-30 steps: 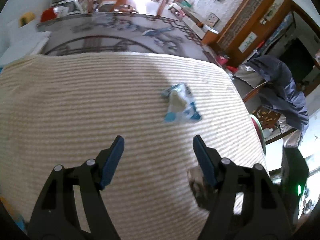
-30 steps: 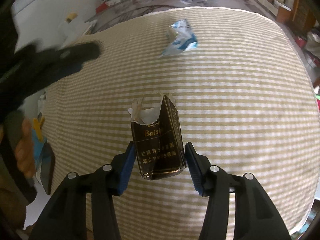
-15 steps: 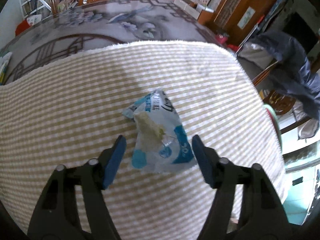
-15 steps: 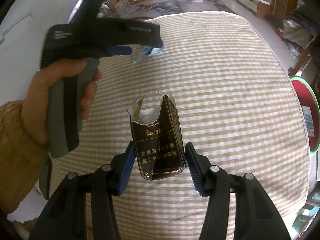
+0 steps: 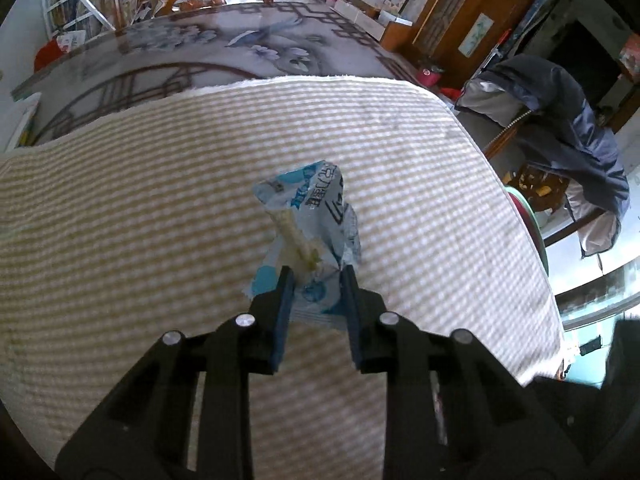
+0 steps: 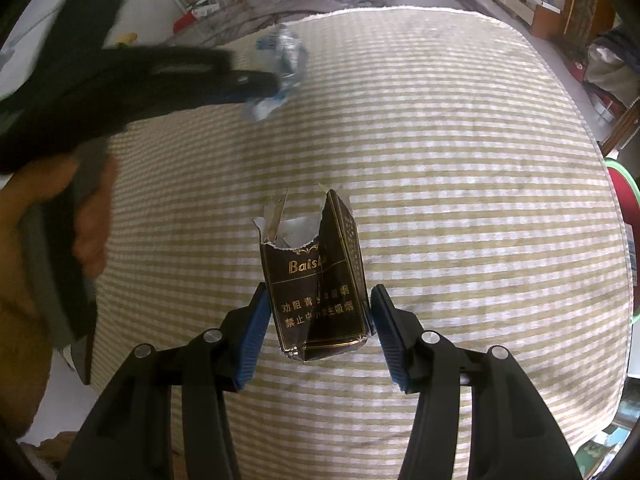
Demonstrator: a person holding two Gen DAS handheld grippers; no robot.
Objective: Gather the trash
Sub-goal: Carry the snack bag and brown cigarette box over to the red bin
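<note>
Left gripper [image 5: 316, 276] has advanced, fingers just closing on the blue-white snack wrapper [image 5: 310, 216]; right gripper [image 6: 318, 300] holds the torn cigarette pack [image 6: 316, 292]. Next: lift both.

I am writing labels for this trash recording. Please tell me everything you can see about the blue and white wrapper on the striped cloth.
The blue and white wrapper is a crumpled, torn-open snack packet of thin shiny plastic, printed with dark characters. A pale yellowish food scrap lies on it. Its near end sits between the jaws of the left gripper, which have just been closing and now pinch it. The far end stands up off the striped cloth. In the right wrist view it looks blurred beside that gripper.
</note>
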